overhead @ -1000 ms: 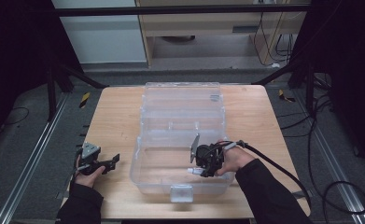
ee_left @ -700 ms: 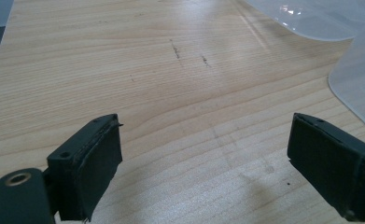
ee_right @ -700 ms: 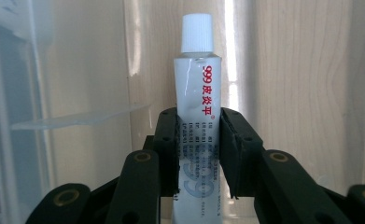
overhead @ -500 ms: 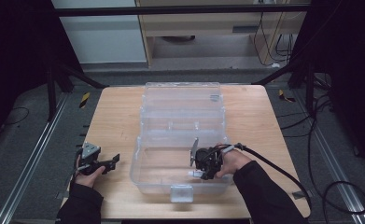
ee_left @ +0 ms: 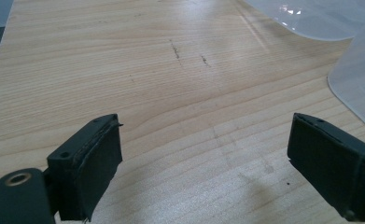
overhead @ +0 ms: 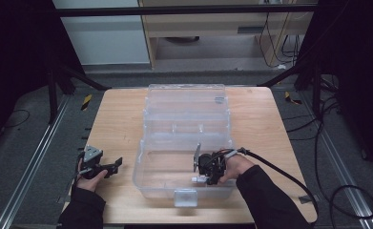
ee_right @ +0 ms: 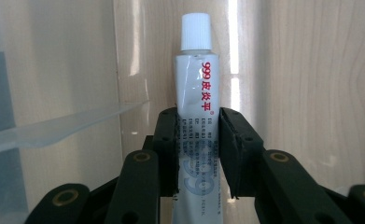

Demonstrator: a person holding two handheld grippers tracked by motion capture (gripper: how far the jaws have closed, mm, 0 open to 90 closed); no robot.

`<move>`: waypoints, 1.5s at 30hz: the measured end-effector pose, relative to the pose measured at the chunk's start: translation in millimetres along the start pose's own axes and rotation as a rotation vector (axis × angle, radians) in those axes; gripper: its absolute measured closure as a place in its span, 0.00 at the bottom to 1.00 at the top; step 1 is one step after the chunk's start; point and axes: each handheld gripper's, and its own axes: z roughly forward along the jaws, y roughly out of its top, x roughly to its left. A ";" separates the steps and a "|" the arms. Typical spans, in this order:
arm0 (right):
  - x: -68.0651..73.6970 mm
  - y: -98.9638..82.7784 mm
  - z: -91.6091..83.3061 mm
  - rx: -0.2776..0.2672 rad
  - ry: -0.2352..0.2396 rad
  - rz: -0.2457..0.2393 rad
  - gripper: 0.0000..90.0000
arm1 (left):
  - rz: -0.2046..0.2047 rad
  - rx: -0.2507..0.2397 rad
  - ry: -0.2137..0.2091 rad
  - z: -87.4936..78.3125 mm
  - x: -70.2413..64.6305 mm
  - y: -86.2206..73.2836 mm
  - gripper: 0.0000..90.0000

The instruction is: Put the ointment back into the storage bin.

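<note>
Tube held inside a clear box on a wooden table

The right gripper point(ee_right: 198, 154) is clamped on the white tube point(ee_right: 196, 112) in the clear box point(overhead: 143, 167); the left gripper point(ee_left: 208, 172) stands apart over the pale wooden table point(ee_left: 138, 74), dark floor around.

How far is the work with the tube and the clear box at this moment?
Done: the clear box lies open on the table, and the right gripper is shut on the white tube. In hand: that gripper holds the tube low inside the box's front half. Left: the tube is not yet released, and the lid is not closed. The left gripper waits open over bare wood.
</note>
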 end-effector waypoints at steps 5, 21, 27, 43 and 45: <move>0.0 0.7 3.9 0.010 0.007 -0.002 0.77 | 0.000 0.001 0.000 0.0 -0.1 0.0 0.10; 0.7 -2.7 -9.1 -0.021 -0.005 0.021 0.74 | 0.001 0.001 0.000 0.0 -0.1 0.0 0.10; 1.8 -8.7 -30.0 -0.101 -0.046 0.077 0.69 | 0.001 0.002 -0.001 0.0 0.0 0.1 0.10; 2.9 -37.5 -69.1 -0.405 -0.158 0.272 0.52 | 0.000 0.002 0.000 0.1 0.0 0.1 0.10; 4.1 -46.5 -74.2 -0.482 -0.179 0.327 0.48 | -0.003 0.001 -0.001 0.2 0.1 0.0 0.10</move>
